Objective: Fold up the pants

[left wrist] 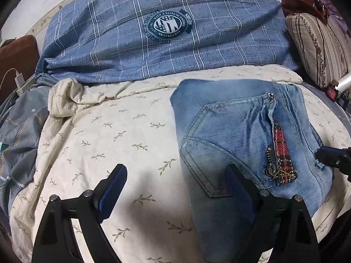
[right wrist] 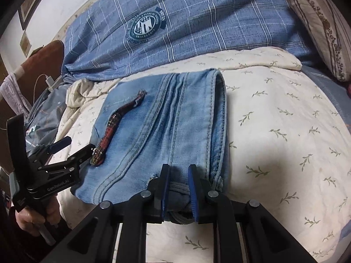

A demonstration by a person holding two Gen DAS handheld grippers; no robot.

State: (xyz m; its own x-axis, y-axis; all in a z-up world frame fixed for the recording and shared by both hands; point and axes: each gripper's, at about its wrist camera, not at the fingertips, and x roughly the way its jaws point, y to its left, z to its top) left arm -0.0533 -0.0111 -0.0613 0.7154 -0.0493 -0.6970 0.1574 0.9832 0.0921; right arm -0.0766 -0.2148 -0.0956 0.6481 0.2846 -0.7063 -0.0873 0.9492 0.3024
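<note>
While the folded jeans point(right wrist: 166, 122) lie on the cream leaf-print bedspread point(right wrist: 274, 118), the right gripper point(right wrist: 178, 188) is clamped on the near end of the bundle, a thick roll of denim squeezed between its blue-padded fingers point(right wrist: 193, 195). Over on the other side, the left gripper point(left wrist: 176, 188) stands wide and released, one finger on bare bedspread, the other resting over the pocket edge of the jeans, nothing pinched. From the right wrist view you can see a hand point(right wrist: 33, 217) wrapped round that left tool's handle, and the white lettering on its black body reads "GenRobot.AI".

Behind the jeans sits a big blue checked quilt point(left wrist: 166, 35), heaped up across the back of the bed, with a round dark-green crest point(left wrist: 167, 25) printed on it; the ring of text around that crest is upside down and too small to read. A striped floral pillow point(left wrist: 318, 48) leans at the right. At the left edge there's a white charger and cable point(left wrist: 18, 80), with a brown headboard point(left wrist: 15, 54) behind.

A red tartan zip trim point(left wrist: 282, 151) runs down the jeans. The underside layers of the fold are hidden, and the near end disappears beneath the right gripper's frame.
</note>
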